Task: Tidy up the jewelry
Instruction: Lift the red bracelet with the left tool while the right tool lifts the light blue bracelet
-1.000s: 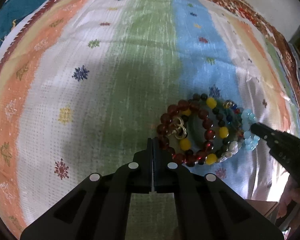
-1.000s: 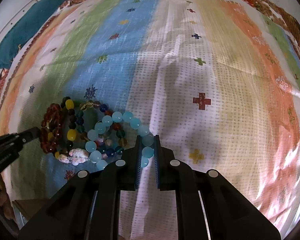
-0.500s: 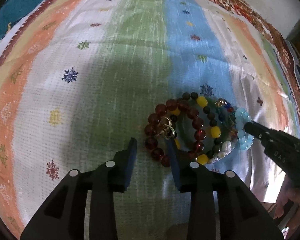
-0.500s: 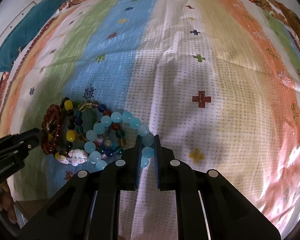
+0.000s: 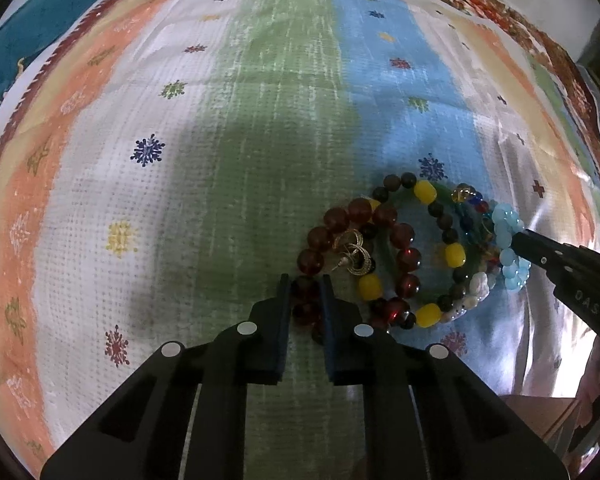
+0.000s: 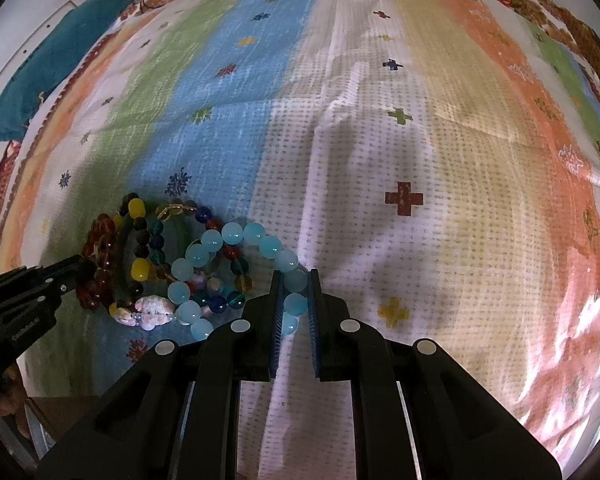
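A second ago our left gripper (image 5: 306,300) sat shut just short of the red bracelet (image 5: 360,256). Half a second ago we had its jaws spread wide beside that bracelet's near edge. Now we are closing them, and two of its dark red beads lie between the fingers (image 5: 281,312). The bracelet pile itself looks unmoved.
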### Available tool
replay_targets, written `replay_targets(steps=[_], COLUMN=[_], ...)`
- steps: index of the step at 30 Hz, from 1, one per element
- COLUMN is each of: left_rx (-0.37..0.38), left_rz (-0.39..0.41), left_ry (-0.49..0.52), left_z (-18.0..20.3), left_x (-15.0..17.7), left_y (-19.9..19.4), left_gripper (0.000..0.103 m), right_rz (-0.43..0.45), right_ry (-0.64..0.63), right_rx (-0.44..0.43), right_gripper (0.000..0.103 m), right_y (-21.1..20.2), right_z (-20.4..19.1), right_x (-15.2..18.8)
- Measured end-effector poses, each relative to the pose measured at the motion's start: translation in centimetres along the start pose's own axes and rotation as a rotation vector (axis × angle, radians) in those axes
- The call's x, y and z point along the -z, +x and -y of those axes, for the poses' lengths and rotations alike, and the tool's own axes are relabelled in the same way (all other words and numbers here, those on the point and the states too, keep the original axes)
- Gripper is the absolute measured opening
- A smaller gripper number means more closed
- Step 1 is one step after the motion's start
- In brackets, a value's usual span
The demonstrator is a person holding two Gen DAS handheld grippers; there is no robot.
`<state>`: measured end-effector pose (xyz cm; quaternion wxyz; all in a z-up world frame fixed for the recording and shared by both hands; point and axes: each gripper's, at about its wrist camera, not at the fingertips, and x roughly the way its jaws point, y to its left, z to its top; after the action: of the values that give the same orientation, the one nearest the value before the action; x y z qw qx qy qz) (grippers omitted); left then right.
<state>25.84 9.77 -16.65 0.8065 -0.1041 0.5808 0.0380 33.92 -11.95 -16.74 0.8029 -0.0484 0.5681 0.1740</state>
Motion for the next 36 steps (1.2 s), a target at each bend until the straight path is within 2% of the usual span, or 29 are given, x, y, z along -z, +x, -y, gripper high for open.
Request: replay_targets(steps=[3, 5, 16, 22, 31, 36], left_rx=[-0.018, -0.040, -0.032, 0.008, 0.004, 0.045], left_rz=[0.011, 0.034, 0.100, 0.132, 0.172, 0.178], left_ry=[-0.005, -0.001, 0.017, 0.013, 0.020, 0.005], left_z=[-0.1, -0.3, 0.6, 1.7, 2.8, 2.9], left_x=[-0.2, -0.3, 0.4, 0.6, 0.9, 1.2], left_y=[-0.7, -1.5, -4.9, -6.9, -8.9, -9.9], left_gripper=[0.013, 0.013, 0.013, 0.013, 0.013, 0.013], right_rz=[0.009, 0.010, 0.058, 0.111, 0.153, 0.172], right_ry=[-0.038, -0.025, -0.055, -0.060, -0.088, -0.073], right_rx=[0.027, 0.009, -0.009, -0.044, -0.040, -0.062], right_gripper=[0.012, 0.012, 0.012, 0.012, 0.012, 0.012], right_y=[-0.2, -0.7, -3.7, -6.3, -8.3, -9.8], right_z=[-0.6, -0.6, -1.3, -1.8, -2.9, -2.9], right_x=[0.1, 0.2, 1.4, 1.5, 1.9, 2.3])
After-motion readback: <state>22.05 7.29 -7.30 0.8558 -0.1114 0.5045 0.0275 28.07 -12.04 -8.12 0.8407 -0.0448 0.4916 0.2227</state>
